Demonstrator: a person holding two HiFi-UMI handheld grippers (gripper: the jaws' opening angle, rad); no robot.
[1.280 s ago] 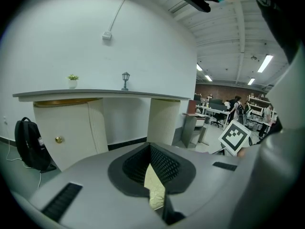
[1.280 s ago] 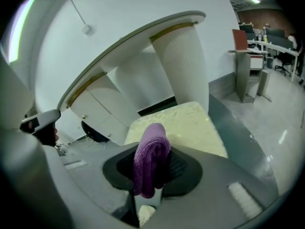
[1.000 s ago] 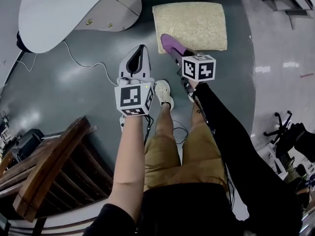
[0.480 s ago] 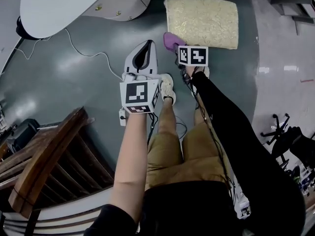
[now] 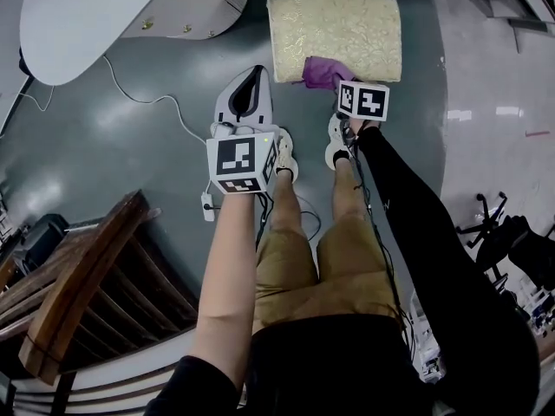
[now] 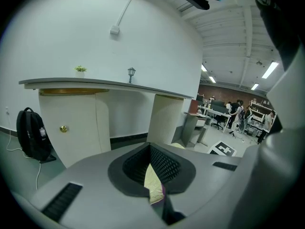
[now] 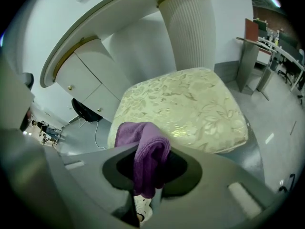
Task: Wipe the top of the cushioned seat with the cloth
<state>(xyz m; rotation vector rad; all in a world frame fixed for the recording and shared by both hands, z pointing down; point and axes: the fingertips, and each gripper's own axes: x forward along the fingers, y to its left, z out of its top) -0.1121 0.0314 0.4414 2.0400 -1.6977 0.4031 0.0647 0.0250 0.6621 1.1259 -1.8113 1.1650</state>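
Observation:
The cushioned seat is a pale gold, floral-patterned square pad on the grey floor ahead of my feet. A purple cloth lies bunched on its near edge, and my right gripper is shut on it. In the right gripper view the cloth hangs folded between the jaws, with the seat just beyond. My left gripper hovers over the floor left of the seat, jaws together and holding nothing. In the left gripper view, a strip of the seat shows through that gripper's narrow slit.
A white curved counter with cabinet doors stands far left, with a white cable trailing on the floor. A wooden chair is at lower left. My shoes stand just short of the seat. A ribbed white pillar rises behind it.
The right gripper has carried the purple cloth forward from the seat's front corner onto its near edge. The left gripper has stayed beside it, still shut.

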